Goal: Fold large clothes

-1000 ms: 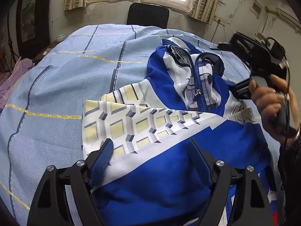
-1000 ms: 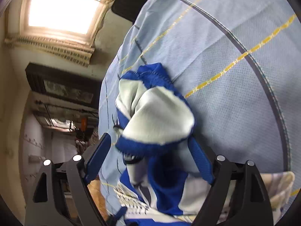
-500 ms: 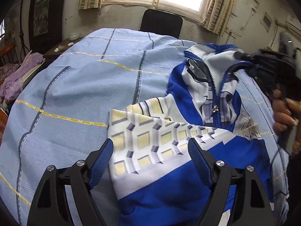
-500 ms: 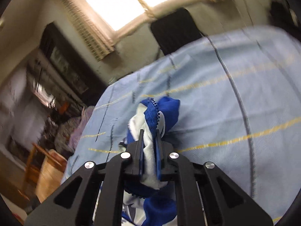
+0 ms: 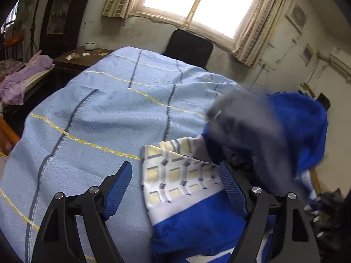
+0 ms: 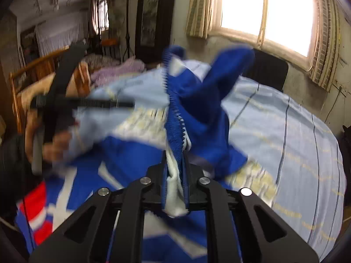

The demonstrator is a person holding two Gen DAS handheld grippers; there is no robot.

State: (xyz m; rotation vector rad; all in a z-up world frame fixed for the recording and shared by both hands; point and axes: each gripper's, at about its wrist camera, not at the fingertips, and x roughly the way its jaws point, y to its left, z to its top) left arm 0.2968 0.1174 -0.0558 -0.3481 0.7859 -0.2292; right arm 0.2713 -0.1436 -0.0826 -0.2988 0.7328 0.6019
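Observation:
A blue and white zip jacket [image 5: 193, 221] with a yellow-grey patterned panel lies on the light blue bedspread [image 5: 105, 118]. My left gripper [image 5: 175, 188] is open and hovers over the jacket's left edge, touching nothing. My right gripper [image 6: 175, 171] is shut on the jacket's zipper edge [image 6: 175, 118] and holds that part lifted and bunched above the rest of the jacket. In the left wrist view the right gripper [image 5: 248, 135] is a dark blur in front of raised blue cloth [image 5: 305, 129]. The left gripper's handle and hand [image 6: 54, 114] show at left in the right wrist view.
A black chair [image 5: 188, 46] stands behind the bed under the window. A dark side table [image 5: 81, 57] with a small jar is at the back left. Purple cloth [image 5: 19, 76] lies on furniture at far left. The bedspread [image 6: 296, 135] stretches out to the right.
My right gripper has closed on the zipper edge and swung the jacket's upper part up and over toward me. My left gripper has drawn back and to the left, still open.

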